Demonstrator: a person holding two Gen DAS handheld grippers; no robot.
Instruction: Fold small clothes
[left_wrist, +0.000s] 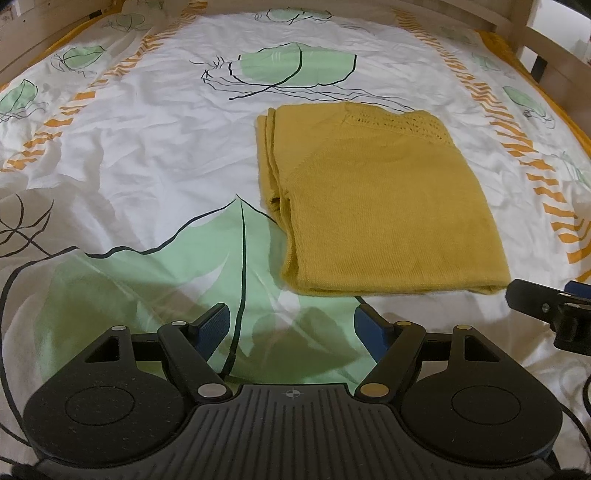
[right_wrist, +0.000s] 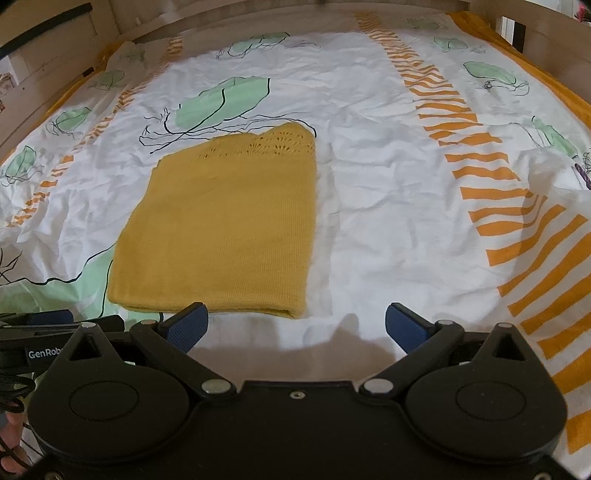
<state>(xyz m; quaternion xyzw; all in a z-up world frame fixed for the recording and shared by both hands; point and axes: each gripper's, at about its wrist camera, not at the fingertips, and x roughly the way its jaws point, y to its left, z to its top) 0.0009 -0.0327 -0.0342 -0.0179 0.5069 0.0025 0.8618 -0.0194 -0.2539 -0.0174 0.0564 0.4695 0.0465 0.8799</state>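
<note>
A mustard yellow knitted garment (left_wrist: 376, 199) lies folded into a flat rectangle on the bed, with a lace-pattern edge at its far side. It also shows in the right wrist view (right_wrist: 225, 225). My left gripper (left_wrist: 291, 325) is open and empty, hovering near the bed's front, just left of the garment's near edge. My right gripper (right_wrist: 295, 325) is open and empty, just in front of the garment's near right corner. The right gripper's tip shows at the right edge of the left wrist view (left_wrist: 546, 302); the left gripper shows at the left edge of the right wrist view (right_wrist: 55, 325).
The bed cover (left_wrist: 129, 147) is white with green leaf prints and orange striped bands (right_wrist: 480, 177), and is wrinkled. A wooden bed frame (left_wrist: 546, 40) runs along the far and right sides. A white cloth fold (right_wrist: 554, 173) lies at the right.
</note>
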